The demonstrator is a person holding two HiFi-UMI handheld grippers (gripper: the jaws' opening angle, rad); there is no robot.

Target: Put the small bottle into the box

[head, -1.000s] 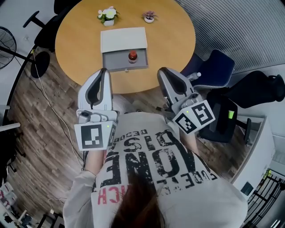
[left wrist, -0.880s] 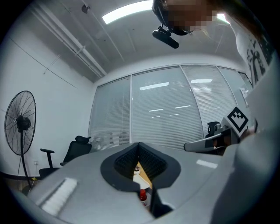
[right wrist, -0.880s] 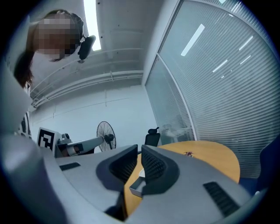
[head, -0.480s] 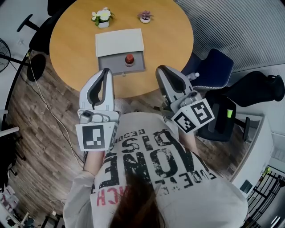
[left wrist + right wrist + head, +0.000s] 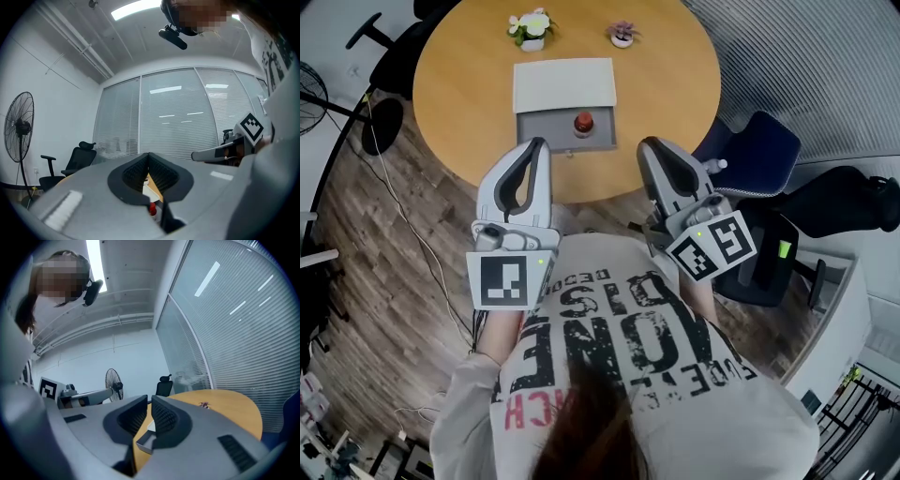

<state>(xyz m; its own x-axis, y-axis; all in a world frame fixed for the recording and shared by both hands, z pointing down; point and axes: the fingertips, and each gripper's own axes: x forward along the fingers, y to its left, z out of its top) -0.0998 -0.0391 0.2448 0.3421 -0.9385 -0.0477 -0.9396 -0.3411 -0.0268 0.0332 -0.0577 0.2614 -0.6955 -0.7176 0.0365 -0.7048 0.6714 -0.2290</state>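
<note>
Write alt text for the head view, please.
A small red-capped bottle sits inside an open grey box with a white lid on a round wooden table. The grey left gripper and right gripper hover at the table's near edge, holding nothing. A white-flowered potted plant and a smaller purple-flowered one stand beyond the box.

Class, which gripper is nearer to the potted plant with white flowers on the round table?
Left. The left gripper lies almost in line with the white-flowered plant, at the near edge of the table; the right gripper is further right, past the box.
</note>
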